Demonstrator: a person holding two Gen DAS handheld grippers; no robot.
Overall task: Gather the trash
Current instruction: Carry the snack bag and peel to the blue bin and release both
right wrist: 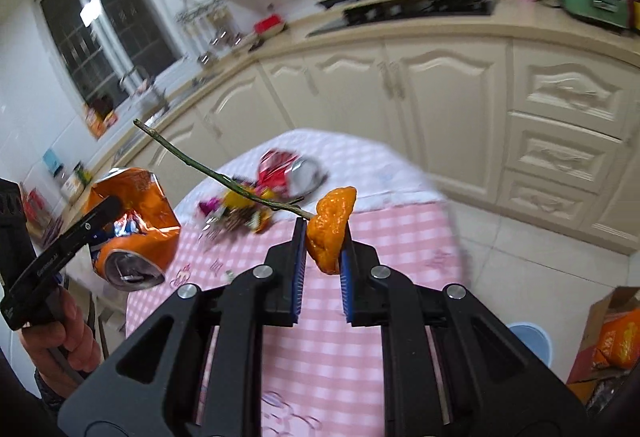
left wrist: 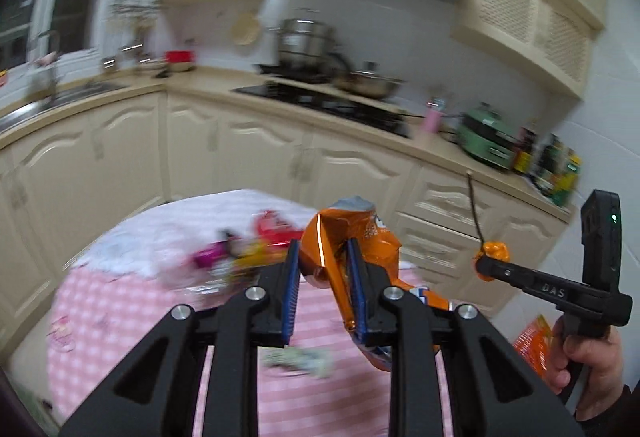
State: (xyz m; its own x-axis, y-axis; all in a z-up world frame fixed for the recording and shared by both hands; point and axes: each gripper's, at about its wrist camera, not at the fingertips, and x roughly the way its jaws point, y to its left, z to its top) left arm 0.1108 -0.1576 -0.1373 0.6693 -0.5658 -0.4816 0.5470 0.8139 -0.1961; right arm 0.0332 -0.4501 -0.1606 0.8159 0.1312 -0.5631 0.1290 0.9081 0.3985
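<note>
My left gripper [left wrist: 323, 251] is shut on a crushed orange drink can [left wrist: 362, 231], lifted above the table with the pink checked cloth [left wrist: 120, 297]. The right wrist view shows that can [right wrist: 136, 225] at the left, in the left gripper [right wrist: 106, 209]. Between its blue pads my right gripper [right wrist: 324, 235] is shut on a piece of orange peel [right wrist: 332, 221] with a long thin twig [right wrist: 208, 169] attached. It appears at the right of the left wrist view [left wrist: 486, 263], held by a hand [left wrist: 588, 357]. A crushed red can [right wrist: 280, 163] and bright wrappers [right wrist: 236, 207] lie on the table.
A crumpled scrap of paper [left wrist: 300, 359] lies on the cloth near me. Cream cabinets [right wrist: 432, 93] and a counter with a hob [left wrist: 320, 101], pots and a green appliance [left wrist: 486, 139] ring the table. On the floor stand a cardboard box [right wrist: 612, 337] and a blue round object [right wrist: 530, 341].
</note>
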